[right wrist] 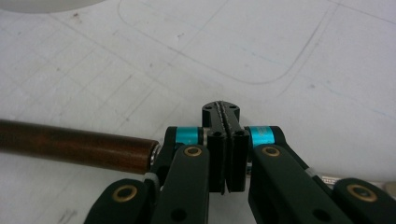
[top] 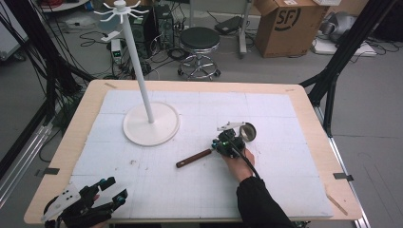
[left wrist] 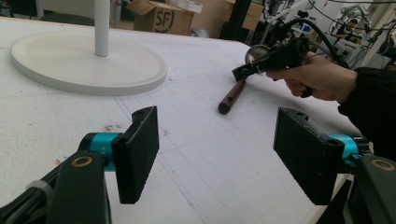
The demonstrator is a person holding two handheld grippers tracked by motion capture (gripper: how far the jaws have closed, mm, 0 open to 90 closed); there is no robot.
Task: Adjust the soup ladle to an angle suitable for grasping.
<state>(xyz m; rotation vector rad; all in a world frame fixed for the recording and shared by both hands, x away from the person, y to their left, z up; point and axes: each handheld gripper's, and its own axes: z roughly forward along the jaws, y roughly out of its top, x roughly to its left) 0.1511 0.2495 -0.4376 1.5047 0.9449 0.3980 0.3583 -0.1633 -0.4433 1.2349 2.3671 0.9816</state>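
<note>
Where floor clutter sits, cardboard box (top: pixel 288 26) reads "SF".

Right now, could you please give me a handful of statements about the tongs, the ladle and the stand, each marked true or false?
1. The left tongs are open with nothing between the jaws. True.
2. The right tongs are wide open. False: the jaws are pressed together.
3. The wooden-handled ladle hangs on the white hook stand. False: it lies flat on the white mat.
4. The ladle's metal bowl points away from the stand. True.
5. The left tongs hover over the stand's base. False: they sit at the table's near left corner.
</note>
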